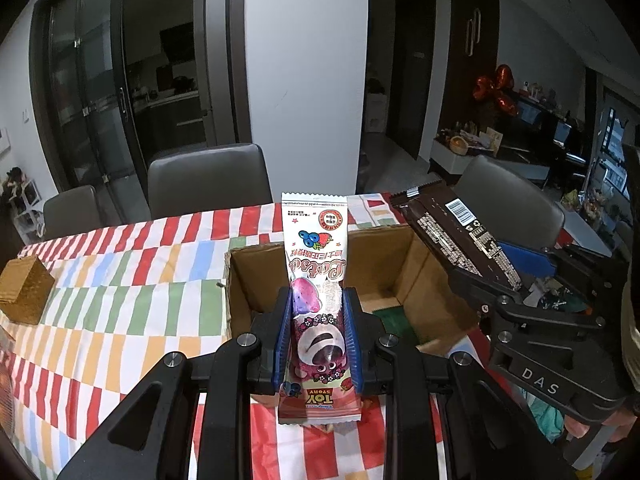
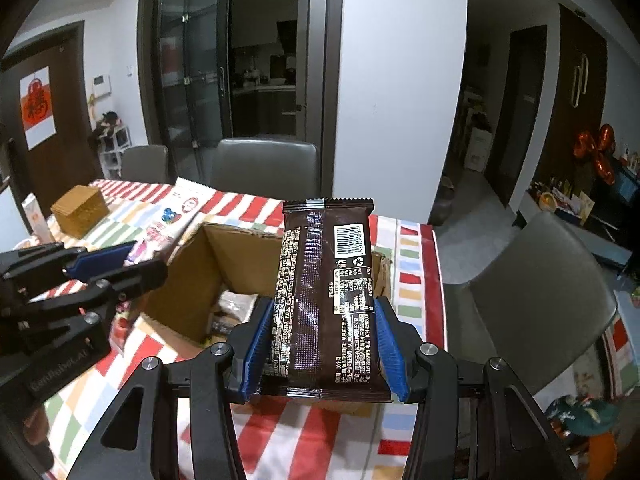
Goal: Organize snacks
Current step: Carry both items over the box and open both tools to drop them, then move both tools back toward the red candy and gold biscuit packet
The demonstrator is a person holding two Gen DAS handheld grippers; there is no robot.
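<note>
My left gripper is shut on a pink and white Toy Story snack packet, held upright above the near edge of an open cardboard box. My right gripper is shut on a dark brown snack packet with a barcode, held over the same box. In the left wrist view the brown packet and the right gripper hang over the box's right side. In the right wrist view the left gripper and its pink packet are at the left. Several packets lie inside the box.
The box stands on a table with a striped, checked cloth. A small brown woven box sits at the table's left. Grey chairs stand along the far side, another chair at the right.
</note>
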